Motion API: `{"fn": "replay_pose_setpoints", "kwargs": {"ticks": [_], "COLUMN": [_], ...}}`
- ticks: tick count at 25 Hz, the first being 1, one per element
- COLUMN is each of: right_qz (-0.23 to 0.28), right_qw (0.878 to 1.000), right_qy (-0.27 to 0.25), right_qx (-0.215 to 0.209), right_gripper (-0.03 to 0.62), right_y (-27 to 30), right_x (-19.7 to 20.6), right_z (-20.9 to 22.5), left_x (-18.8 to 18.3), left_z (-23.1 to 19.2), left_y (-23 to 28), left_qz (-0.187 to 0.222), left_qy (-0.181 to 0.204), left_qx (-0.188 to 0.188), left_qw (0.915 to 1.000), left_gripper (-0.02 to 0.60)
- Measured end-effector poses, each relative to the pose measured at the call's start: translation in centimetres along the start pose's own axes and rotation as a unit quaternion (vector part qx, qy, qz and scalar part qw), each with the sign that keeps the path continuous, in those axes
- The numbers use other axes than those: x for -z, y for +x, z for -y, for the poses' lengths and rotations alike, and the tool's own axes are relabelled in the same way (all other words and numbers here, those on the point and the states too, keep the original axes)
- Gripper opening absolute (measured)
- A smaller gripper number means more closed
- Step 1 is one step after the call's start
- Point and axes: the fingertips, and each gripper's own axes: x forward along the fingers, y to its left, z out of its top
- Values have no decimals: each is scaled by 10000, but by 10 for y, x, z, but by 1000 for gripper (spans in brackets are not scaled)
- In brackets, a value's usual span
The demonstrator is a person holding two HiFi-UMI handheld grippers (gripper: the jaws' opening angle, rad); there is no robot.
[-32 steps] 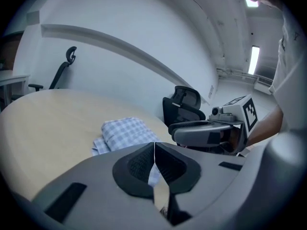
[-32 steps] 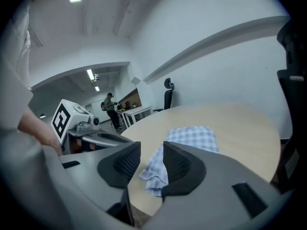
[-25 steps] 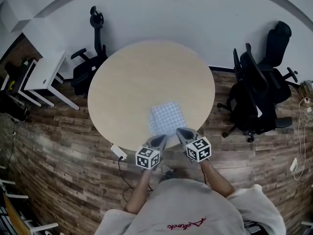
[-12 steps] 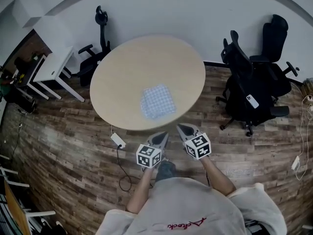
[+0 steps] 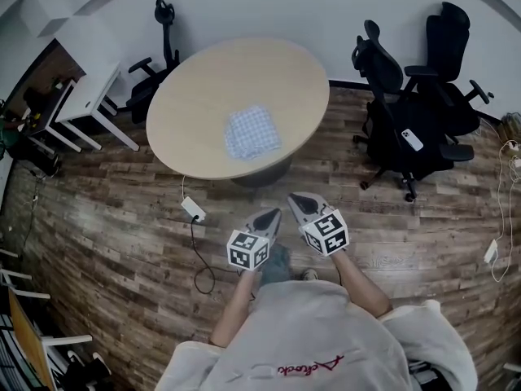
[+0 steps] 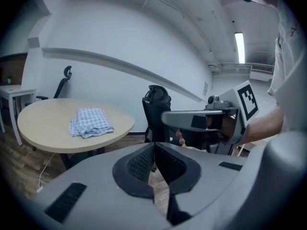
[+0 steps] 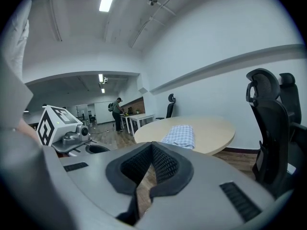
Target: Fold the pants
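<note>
The blue-and-white checked pants (image 5: pixel 251 131) lie folded into a small bundle on the round beige table (image 5: pixel 203 96), toward its near edge. The bundle also shows in the left gripper view as pants (image 6: pixel 90 121) and in the right gripper view as pants (image 7: pixel 181 135). My left gripper (image 5: pixel 269 216) and right gripper (image 5: pixel 298 202) hang side by side over the wooden floor, well back from the table. Both are shut with nothing between their jaws. The left gripper (image 6: pixel 154 146) and right gripper (image 7: pixel 152 147) point toward the table.
Black office chairs (image 5: pixel 411 108) stand right of the table, another chair (image 5: pixel 155 63) at the far left. A white desk (image 5: pixel 77 80) is at the left. A power strip (image 5: pixel 193 210) with cable lies on the floor near the table. A person (image 7: pixel 116 113) stands far off.
Both grippers have drawn back from the table's near edge, away from the folded pants, and now hang over the floor. The table and pants sit farther off in the head view.
</note>
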Motion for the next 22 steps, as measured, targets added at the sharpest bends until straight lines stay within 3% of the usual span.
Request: {"fn": "replay_pose_setpoints", "kwargs": {"ticks": [22], "right_qz": [-211], "right_qw": [9997], "right_qy": [-128], "right_qx": [-24], "right_gripper": [29], "right_y": [-28], "right_x": [21], "right_z": [-18], "left_x": [10], "left_z": [23], "left_y": [-15], "left_qz": [25], "left_qy": [86], "left_qx": [-128], "left_qw": [9999], "left_gripper": [32]}}
